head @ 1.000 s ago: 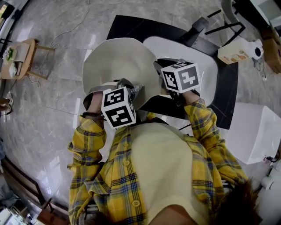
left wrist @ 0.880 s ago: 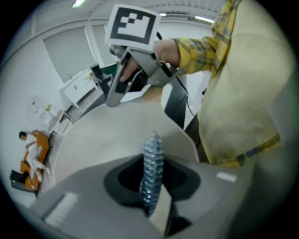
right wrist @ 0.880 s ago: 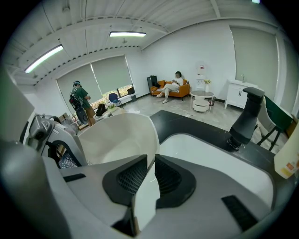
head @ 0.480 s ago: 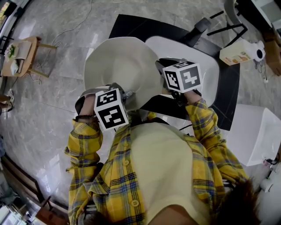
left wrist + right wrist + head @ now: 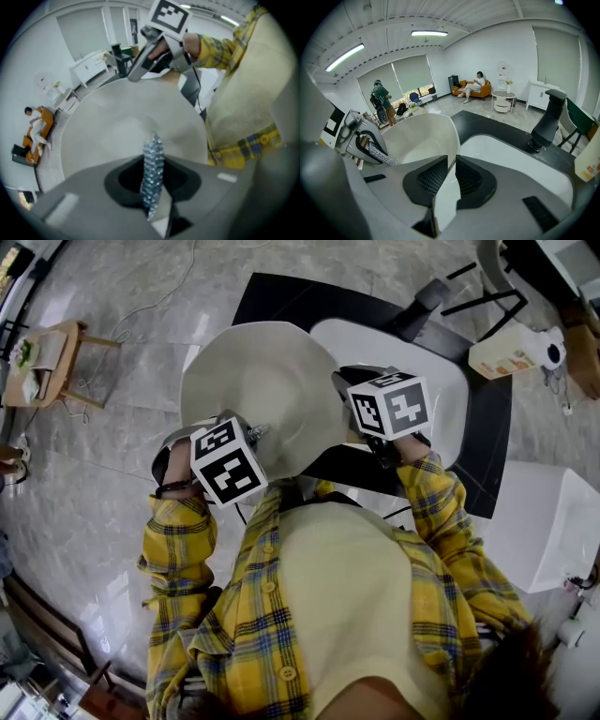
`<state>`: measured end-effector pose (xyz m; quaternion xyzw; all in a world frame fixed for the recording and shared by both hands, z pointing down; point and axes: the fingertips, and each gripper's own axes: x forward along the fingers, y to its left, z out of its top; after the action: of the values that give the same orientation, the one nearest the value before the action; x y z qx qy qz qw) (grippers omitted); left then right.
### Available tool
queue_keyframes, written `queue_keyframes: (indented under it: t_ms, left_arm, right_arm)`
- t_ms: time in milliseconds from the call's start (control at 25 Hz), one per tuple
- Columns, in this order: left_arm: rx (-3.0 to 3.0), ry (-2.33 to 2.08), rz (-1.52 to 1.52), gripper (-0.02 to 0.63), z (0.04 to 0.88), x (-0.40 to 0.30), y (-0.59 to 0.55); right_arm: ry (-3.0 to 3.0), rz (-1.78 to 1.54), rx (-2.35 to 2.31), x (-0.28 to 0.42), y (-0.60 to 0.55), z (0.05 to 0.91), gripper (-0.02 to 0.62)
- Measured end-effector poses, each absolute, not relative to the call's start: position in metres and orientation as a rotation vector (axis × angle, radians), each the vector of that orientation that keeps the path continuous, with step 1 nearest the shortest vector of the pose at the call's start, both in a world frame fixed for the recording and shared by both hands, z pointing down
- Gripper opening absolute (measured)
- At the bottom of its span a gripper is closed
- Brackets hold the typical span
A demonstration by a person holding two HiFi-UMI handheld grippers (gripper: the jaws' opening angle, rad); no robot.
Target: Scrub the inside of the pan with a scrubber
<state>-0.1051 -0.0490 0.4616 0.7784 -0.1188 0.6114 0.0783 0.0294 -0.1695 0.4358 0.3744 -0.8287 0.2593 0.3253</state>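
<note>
Pan [image 5: 262, 381]: I see it wide, pale cream and smooth inside, at the left part of the table [image 5: 492, 418].
Left hand-held gripper [image 5: 153, 187]: pinching a silvery wire scrubber [image 5: 153, 159], which faces the inside of the pan.
Right hand-held gripper [image 5: 451, 173]: clamped on the right rim of the pan.
</note>
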Motion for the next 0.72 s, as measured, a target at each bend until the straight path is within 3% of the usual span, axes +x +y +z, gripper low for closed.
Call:
queue_keyframes:
  t_ms: [720]
  left_arm:
    - [2.265, -0.799, 1.819, 0.087, 0.468, -0.126, -0.116]
  right_arm:
    - [-2.166, 0.687, 0.994, 0.031, -0.17, 0.436, 0.017]
